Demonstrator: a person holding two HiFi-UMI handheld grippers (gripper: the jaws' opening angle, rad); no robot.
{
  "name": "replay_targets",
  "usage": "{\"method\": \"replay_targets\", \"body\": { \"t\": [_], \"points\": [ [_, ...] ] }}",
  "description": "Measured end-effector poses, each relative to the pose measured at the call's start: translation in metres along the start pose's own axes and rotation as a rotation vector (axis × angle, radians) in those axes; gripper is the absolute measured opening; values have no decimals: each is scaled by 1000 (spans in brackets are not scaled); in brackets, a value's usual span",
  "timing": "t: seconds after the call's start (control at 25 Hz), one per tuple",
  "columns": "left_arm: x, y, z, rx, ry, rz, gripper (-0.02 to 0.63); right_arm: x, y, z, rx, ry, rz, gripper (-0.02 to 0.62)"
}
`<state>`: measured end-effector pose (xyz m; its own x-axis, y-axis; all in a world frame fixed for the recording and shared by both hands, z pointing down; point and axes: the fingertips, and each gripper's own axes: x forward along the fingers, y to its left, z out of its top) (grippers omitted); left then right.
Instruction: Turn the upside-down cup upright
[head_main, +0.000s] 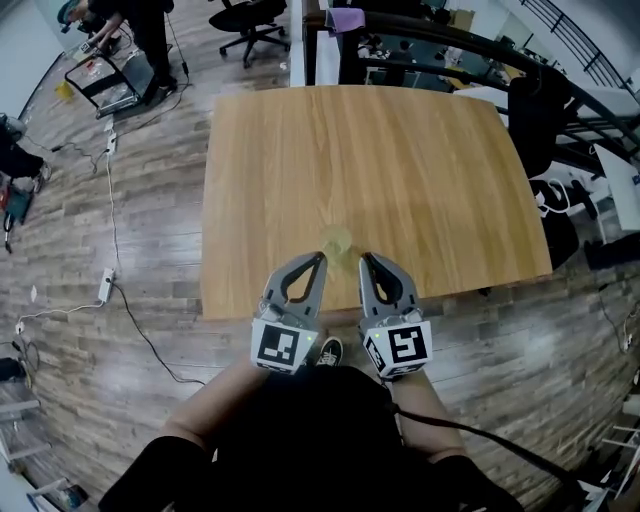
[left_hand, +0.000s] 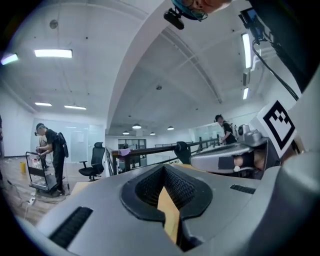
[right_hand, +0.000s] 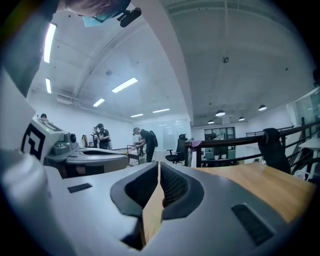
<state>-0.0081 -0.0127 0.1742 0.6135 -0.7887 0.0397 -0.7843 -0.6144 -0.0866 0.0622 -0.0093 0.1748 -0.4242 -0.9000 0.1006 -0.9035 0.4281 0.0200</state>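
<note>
Head view: wooden table (head_main: 400, 180); a faint see-through cup (head_main: 336, 242) stands near its 6 o'clock edge, at 12 o'clock just off both tips; mouth up or down, can't tell; left gripper (head_main: 319, 257) and right gripper (head_main: 366, 258) are side by side, apart from it.
Left gripper view: jaws clenched, nothing between; cup unseen.
Right gripper view: same, clenched on nothing.
Cup likely light, thin, slick, crushable; take the side wall mid-height, gently.

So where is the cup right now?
In the head view, the cup sits on the wooden table near the person's edge, just ahead of the left tongs and right tongs, between their tips.
</note>
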Motion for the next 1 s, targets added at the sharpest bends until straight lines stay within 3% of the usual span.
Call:
{"method": "replay_targets", "body": {
  "t": [0.28, 0.72, 1.0],
  "points": [
    [-28, -10, 54, -66, -41, 24, 8, -33, 25, 39, -12, -22, -79, 14],
    [-46, -12, 54, -47, -7, 23, 8, -52, 28, 62, -23, -44, -142, 14],
    [-42, -7, 57, -46, -21, 17, 8, -45, 37, 69, -34, -62, -129, 14]
  ]
}}
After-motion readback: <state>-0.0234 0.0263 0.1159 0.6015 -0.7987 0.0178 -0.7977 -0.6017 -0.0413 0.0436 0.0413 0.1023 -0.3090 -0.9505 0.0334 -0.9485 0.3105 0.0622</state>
